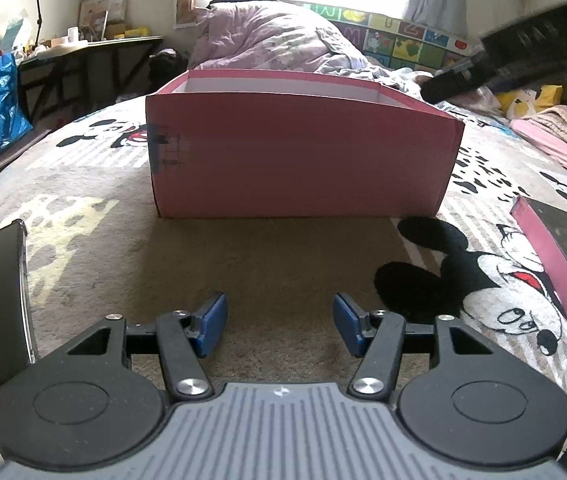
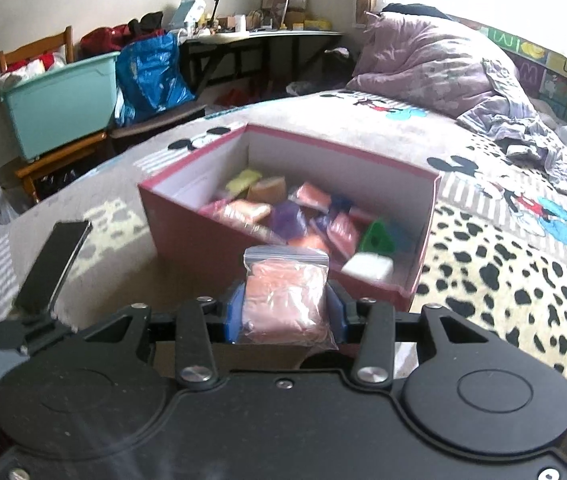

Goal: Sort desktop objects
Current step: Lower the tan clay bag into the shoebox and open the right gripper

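A pink cardboard box (image 1: pixel 299 160) stands on the Mickey Mouse blanket, straight ahead of my left gripper (image 1: pixel 280 326), which is open and empty low over the blanket. In the right wrist view the same box (image 2: pixel 187 236) shows its inside, filled with several coloured bags and blocks (image 2: pixel 303 216). My right gripper (image 2: pixel 285 312) is shut on a clear zip bag of pink stuff (image 2: pixel 285 296), held above the box's near wall. The right gripper's arm shows blurred at the top right of the left wrist view (image 1: pixel 515 60).
A dark red book (image 1: pixel 559 264) lies on the blanket right of the box. A purple duvet (image 2: pixel 431 64) is heaped at the bed's far end. A teal bin (image 2: pixel 63 100), a blue bag (image 2: pixel 151 72) and a cluttered desk (image 2: pixel 259 36) stand beside the bed.
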`<move>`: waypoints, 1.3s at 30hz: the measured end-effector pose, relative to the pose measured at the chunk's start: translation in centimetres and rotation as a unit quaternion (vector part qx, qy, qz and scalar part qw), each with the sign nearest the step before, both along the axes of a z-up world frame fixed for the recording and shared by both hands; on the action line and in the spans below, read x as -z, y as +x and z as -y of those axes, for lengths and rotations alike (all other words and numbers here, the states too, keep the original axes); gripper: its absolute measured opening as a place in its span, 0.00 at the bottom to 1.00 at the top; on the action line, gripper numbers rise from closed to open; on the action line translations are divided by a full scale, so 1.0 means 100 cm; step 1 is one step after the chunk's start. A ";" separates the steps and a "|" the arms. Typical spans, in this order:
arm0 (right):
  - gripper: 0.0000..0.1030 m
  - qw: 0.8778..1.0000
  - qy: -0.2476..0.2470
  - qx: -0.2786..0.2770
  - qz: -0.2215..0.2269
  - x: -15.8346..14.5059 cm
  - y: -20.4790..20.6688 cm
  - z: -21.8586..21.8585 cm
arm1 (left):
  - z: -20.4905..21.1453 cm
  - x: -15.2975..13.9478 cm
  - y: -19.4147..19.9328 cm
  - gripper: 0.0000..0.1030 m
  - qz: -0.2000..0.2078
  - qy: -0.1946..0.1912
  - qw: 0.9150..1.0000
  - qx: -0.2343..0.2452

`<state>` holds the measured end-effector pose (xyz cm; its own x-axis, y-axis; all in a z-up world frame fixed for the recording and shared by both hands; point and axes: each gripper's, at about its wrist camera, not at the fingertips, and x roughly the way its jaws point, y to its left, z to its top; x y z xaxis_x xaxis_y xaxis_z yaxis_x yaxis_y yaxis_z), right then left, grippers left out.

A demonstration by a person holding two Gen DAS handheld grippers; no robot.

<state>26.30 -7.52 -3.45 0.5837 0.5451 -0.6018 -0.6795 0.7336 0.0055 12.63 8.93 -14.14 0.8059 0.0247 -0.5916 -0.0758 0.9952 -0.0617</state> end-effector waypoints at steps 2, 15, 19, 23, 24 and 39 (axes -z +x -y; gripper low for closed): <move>0.41 1.000 0.002 0.003 0.001 -0.005 0.007 -0.002 | 0.000 0.000 0.001 0.55 0.001 -0.001 1.000 0.000; 0.41 1.000 0.003 0.023 -0.011 -0.021 0.050 -0.018 | -0.004 0.000 0.003 0.55 0.004 -0.008 1.000 -0.003; 0.41 0.999 -0.004 0.035 -0.024 -0.016 0.064 -0.024 | -0.006 0.001 0.004 0.55 0.003 -0.010 1.000 -0.004; 0.41 0.998 -0.013 0.048 -0.040 -0.011 0.080 -0.031 | -0.008 0.001 0.003 0.55 0.003 -0.012 1.000 -0.006; 0.41 0.998 -0.014 0.051 -0.043 -0.009 0.083 -0.032 | -0.009 0.001 0.004 0.55 0.003 -0.013 1.000 -0.007; 0.41 0.992 -0.048 0.074 -0.095 0.017 0.114 -0.055 | -0.010 0.003 0.007 0.55 0.000 -0.019 1.000 -0.004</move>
